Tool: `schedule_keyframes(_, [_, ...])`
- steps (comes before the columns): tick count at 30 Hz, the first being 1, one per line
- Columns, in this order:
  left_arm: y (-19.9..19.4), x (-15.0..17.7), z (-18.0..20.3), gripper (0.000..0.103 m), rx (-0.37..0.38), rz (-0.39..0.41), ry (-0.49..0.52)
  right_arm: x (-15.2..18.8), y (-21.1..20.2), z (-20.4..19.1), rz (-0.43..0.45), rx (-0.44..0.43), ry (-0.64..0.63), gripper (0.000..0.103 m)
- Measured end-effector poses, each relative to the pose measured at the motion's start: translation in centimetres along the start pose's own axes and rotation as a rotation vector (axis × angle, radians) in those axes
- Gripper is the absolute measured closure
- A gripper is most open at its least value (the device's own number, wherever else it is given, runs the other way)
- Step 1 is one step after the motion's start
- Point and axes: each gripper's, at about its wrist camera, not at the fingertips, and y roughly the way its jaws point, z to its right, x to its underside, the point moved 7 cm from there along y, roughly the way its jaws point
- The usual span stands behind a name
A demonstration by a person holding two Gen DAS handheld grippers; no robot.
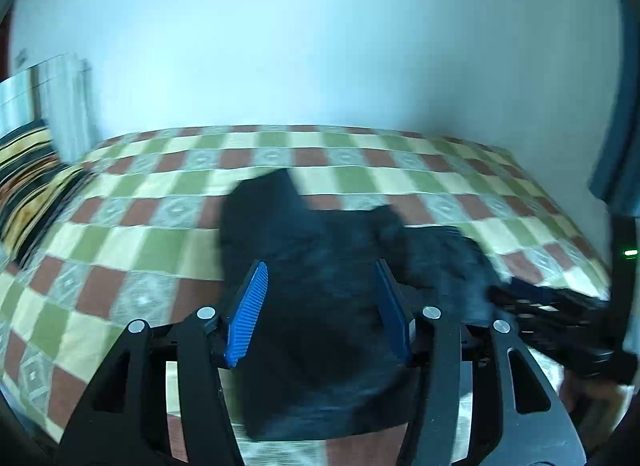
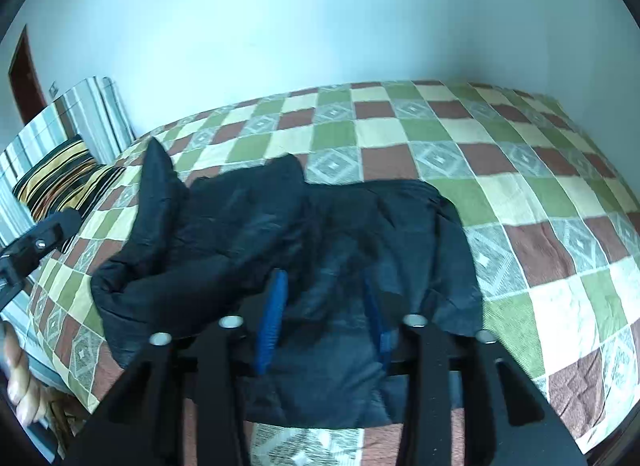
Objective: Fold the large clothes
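Observation:
A large black jacket (image 2: 280, 225) lies crumpled on the checkered bedspread (image 2: 520, 185), one sleeve sticking up at the left. It also shows in the left wrist view (image 1: 320, 266). My left gripper (image 1: 320, 278) is open, its blue pads (image 1: 248, 314) spread over the jacket's near part. My right gripper (image 2: 324, 278) is open too, its blue pads (image 2: 272, 318) above the jacket's near edge. Neither holds the cloth. The right gripper's body (image 1: 560, 314) shows at the right of the left wrist view, and the left gripper's body (image 2: 36, 242) at the left of the right wrist view.
A striped pillow (image 2: 68, 177) lies at the bed's left end against a striped headboard (image 2: 80, 113). A pale blue wall (image 2: 320, 17) runs behind the bed. The bed's near edge is just below the grippers. A hand (image 2: 20, 386) shows at the lower left.

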Motion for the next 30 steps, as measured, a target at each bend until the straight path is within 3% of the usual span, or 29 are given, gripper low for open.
schedule_keyframes(5, [2.6, 2.1, -7.0, 0.047, -0.073, -0.063, -0.14, -1.3, 0.0, -4.2, 0.015, -0.033, -0.076, 0.056])
schedule_keyframes(9, [4.7, 3.6, -9.7, 0.047, -0.085, -0.11, -0.189, -2.2, 1.0, -7.9, 0.001, -0.073, -0.127, 0.056])
schedule_keyframes(14, [5.9, 4.3, -10.5, 0.047, -0.088, -0.124, -0.178, -3.2, 2.9, -12.1, -0.023, -0.11, -0.167, 0.056])
schedule_keyframes(17, [6.6, 4.7, -10.7, 0.047, -0.078, -0.136, -0.181, -3.0, 4.5, -13.8, -0.055, -0.091, -0.203, 0.045])
schedule_keyframes(21, [7.5, 5.2, -10.7, 0.047, -0.061, -0.15, -0.192, -1.6, 6.7, -14.1, -0.125, -0.07, -0.195, 0.044])
schedule_keyframes(26, [8.3, 5.5, -10.4, 0.047, -0.053, -0.161, -0.184, -0.7, 7.2, -14.3, -0.159, -0.111, -0.184, 0.043])
schedule_keyframes(27, [8.5, 5.6, -10.4, 0.047, -0.053, -0.164, -0.184, -0.6, 7.2, -14.3, -0.161, -0.113, -0.192, 0.044])
schedule_keyframes(30, [8.6, 5.7, -10.3, 0.047, -0.05, -0.168, -0.188, -0.2, 7.3, -14.6, -0.188, -0.14, -0.192, 0.06])
